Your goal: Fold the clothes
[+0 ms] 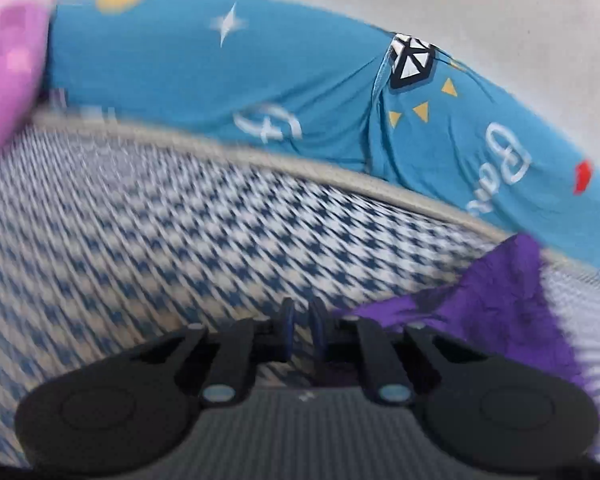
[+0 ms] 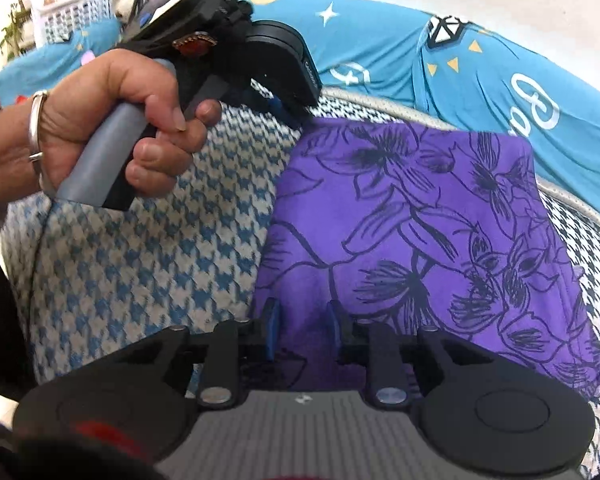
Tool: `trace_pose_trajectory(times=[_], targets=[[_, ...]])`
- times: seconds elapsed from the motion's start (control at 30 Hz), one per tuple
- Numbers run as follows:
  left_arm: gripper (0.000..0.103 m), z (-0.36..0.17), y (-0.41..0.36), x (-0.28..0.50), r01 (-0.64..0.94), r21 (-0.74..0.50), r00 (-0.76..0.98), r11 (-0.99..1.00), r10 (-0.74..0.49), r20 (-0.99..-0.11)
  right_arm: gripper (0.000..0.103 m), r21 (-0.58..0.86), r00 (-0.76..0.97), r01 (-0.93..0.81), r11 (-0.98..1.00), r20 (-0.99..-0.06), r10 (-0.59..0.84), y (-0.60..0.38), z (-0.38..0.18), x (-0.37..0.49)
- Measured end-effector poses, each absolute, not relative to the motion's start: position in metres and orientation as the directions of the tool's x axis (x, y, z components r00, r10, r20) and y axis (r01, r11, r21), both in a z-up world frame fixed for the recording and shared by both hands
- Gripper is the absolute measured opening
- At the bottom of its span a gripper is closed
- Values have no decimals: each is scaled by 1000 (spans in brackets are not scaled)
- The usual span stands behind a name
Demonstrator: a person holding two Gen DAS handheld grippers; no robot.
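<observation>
A purple cloth (image 2: 420,220) with dark flower outlines lies flat on a blue-and-white houndstooth surface (image 2: 140,260). My right gripper (image 2: 302,324) is open over the cloth's near left edge, with purple fabric showing between its blue pads. A hand (image 2: 100,112) holds my left gripper (image 2: 284,108) with its tip at the cloth's far left corner. In the left wrist view, the left gripper (image 1: 303,320) has only a narrow gap with houndstooth (image 1: 180,220) showing through. The purple cloth (image 1: 500,304) lies just right of its fingers.
Behind the houndstooth surface's beige piped edge (image 1: 300,160) lies a teal sheet (image 2: 380,52) printed with stars and script. A pink-purple soft item (image 1: 8,80) sits at far left. A white slatted basket (image 2: 72,12) and a plant (image 2: 16,28) stand farther back.
</observation>
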State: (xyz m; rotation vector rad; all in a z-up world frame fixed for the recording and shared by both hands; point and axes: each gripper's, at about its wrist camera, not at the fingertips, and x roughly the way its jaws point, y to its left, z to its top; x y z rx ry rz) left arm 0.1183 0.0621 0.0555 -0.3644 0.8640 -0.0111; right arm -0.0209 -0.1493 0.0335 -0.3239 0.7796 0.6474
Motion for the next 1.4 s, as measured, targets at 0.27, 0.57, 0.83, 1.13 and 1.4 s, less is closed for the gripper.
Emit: trace_pose_trajectory(times=[0.27,0.57,0.83,1.13,1.4], targets=[[20,64,77,93,-132,-431,621,893,-264,-738,24,37,539,-622,782,-704,461,-155,40,-18],[24,60,59,83,-73,-370,622,926,-248,-743,24,62,569,-602,796,-666,482,-156,43,-16],[33,42,51,96,-96,-260,615,961,-148,-775,24,81,528,-542,837,-742,413,-162,32,-4],[28,42,56,96,-147,-164,618,975,-38,-785,25,73,533,-521,850,-750,391,-171,39,-5],[37,67,41,74,-40,-211,682,977,-128,-720,30,139,591,-485,863,-676,441,-180,53,-4]])
